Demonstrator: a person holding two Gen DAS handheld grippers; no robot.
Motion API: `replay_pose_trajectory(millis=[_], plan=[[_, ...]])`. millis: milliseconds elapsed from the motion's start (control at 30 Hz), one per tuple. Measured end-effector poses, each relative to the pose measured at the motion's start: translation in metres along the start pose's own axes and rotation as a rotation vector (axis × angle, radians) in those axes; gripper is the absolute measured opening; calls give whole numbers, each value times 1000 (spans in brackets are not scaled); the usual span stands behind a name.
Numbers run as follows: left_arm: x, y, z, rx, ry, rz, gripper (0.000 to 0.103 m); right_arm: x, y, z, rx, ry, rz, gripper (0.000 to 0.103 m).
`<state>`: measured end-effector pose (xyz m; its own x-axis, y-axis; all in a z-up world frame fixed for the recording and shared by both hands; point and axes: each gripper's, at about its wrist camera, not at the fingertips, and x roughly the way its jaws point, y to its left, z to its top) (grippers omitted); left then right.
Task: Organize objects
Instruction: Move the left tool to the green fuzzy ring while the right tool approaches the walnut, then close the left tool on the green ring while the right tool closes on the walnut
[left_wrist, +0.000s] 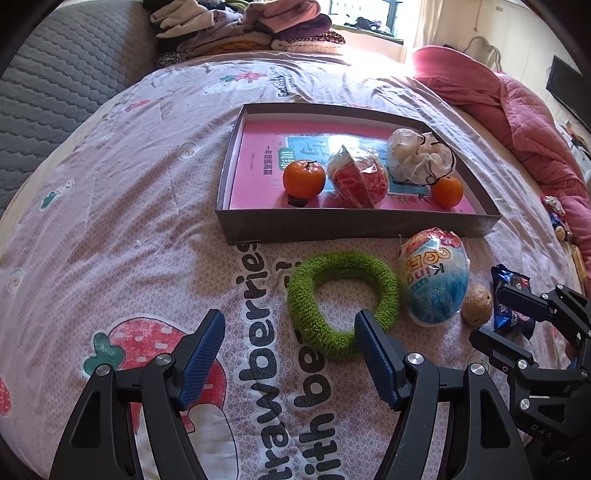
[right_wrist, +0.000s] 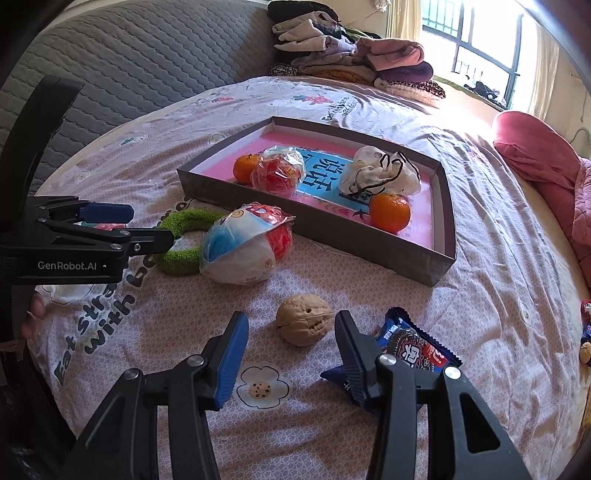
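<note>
Walnut (right_wrist: 304, 319) lies on the bed at lower centre of your right view, just ahead of your right gripper (right_wrist: 291, 341), fingers wide and empty to straddle it. Your left gripper (left_wrist: 290, 345), equally wide, hovers by the ring (left_wrist: 341, 301); the box (left_wrist: 354, 225) waits above.

Left gripper (left_wrist: 290, 334) open over strawberry-print bedsheet (left_wrist: 110, 229), right fingertip beside green loop scrunchie (left_wrist: 341, 301). Right of scrunchie: wrapped egg toy (left_wrist: 436, 275), walnut (left_wrist: 476, 304), blue snack packet (left_wrist: 511, 301). Far: grey box tray (left_wrist: 354, 225) holding two tangerines, red wrapped ball, white pouch.
</note>
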<state>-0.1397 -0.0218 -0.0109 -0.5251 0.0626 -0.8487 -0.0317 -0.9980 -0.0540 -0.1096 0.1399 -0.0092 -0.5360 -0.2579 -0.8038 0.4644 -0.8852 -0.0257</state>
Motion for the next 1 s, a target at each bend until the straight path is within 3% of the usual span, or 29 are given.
replay_pose_trajectory(millis=[633,1000], plan=[[32,3,10,-17,26,28,74,15,1,0,-4,-13,-17,48],[35,-7,12,26,15,24,58,22,-2,0,1,2,-3,45]])
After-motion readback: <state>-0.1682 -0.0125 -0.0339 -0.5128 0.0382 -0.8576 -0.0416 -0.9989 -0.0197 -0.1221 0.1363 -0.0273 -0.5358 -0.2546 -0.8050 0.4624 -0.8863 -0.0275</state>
